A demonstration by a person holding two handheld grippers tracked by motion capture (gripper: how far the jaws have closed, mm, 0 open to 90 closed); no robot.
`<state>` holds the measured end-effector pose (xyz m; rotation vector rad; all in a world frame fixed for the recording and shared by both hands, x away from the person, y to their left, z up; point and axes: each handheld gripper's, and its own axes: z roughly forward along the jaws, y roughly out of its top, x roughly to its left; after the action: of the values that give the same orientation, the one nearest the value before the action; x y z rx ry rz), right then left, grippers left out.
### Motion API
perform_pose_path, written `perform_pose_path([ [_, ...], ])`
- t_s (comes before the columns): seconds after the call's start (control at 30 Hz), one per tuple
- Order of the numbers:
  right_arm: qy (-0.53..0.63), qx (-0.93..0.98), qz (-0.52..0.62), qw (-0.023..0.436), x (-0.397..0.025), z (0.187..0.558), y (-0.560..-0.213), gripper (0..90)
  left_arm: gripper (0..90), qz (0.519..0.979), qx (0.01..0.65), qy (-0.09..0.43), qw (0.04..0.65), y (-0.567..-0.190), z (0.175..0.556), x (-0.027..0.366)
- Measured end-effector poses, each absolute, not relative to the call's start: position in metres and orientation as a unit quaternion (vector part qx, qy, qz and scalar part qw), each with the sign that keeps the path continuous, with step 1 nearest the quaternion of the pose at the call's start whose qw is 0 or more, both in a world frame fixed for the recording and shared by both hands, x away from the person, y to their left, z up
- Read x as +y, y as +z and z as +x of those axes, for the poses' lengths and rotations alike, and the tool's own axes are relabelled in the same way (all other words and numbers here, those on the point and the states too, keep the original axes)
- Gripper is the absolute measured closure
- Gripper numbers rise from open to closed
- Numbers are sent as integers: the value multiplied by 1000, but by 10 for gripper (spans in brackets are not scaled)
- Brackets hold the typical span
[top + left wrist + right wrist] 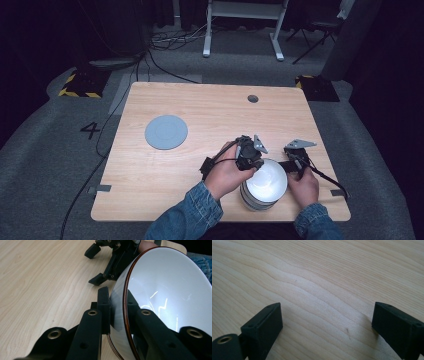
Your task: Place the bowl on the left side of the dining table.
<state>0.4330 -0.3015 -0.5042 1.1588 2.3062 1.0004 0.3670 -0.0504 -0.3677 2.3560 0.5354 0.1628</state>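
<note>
White glazed bowl (165,290) w/ a thin brown rim sits top of a stack of bowls (260,197) at the near-right of the counter (200,115), pretty close to the front edge. Your left gripper (117,312) is clamped on its rim, one jaw inside, one outside, which is prob the best place to grab. It looks like ceramic, so I'd guess stiff, slick, chippable, and a rim pinch could let it swing, so go slow imo. Your right gripper (327,322) has its jaws spread wide over bare wood, holding nothing, just beside the stack. Grey disc (166,132) is well apart on the left, so there's lots of open room mid-counter and toward the back; watch the near edge tho.
</note>
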Motion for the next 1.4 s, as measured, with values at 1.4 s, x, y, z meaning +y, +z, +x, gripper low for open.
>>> perform_pose_path([
  [1.4,355,819,411,186,-301,433,-504,97,805,852,303,144,403,-320,383,33],
])
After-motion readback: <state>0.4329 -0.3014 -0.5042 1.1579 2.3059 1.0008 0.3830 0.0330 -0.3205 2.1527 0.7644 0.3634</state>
